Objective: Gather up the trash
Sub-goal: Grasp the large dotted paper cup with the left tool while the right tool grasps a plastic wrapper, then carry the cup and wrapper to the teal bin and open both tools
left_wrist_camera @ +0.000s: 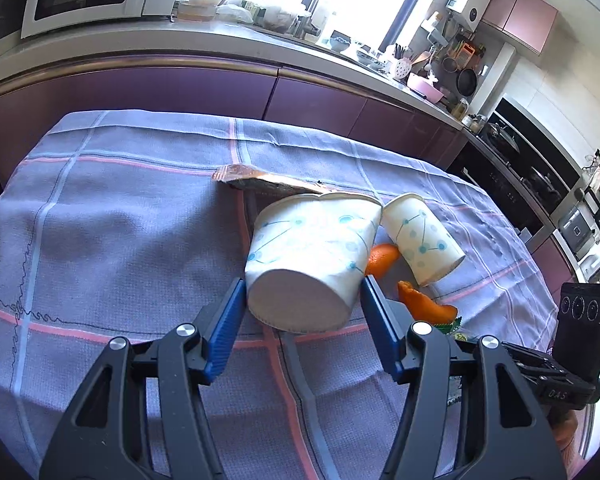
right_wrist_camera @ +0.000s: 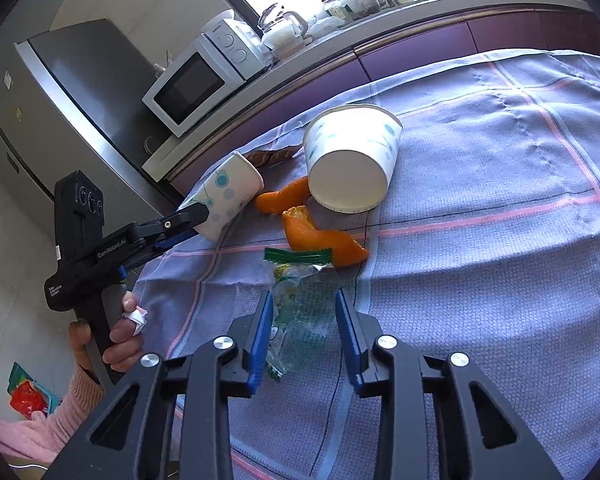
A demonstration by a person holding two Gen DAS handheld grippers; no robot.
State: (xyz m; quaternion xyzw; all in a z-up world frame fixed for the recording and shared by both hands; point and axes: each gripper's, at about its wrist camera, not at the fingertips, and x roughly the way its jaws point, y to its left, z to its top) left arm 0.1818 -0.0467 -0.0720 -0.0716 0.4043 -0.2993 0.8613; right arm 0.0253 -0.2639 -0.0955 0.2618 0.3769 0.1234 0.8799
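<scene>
Left tongs [left_wrist_camera: 302, 308] pinching white dotted paper cup [left_wrist_camera: 312, 256]; right tongs [right_wrist_camera: 304, 328] spread around clear crinkled plastic wrapper [right_wrist_camera: 300, 312]. Risk: thin cup crushing, wrapper slipping out.

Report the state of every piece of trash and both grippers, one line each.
Left gripper: shut on the near paper cup.
Near paper cup: on its side, base toward the gripper.
Far paper cup: on its side, free.
Orange peels: two pieces, loose on the tablecloth.
Brown wrapper: flat, behind the cups.
Right gripper: open around the clear wrapper.
Clear wrapper: crumpled, not pinched.
</scene>
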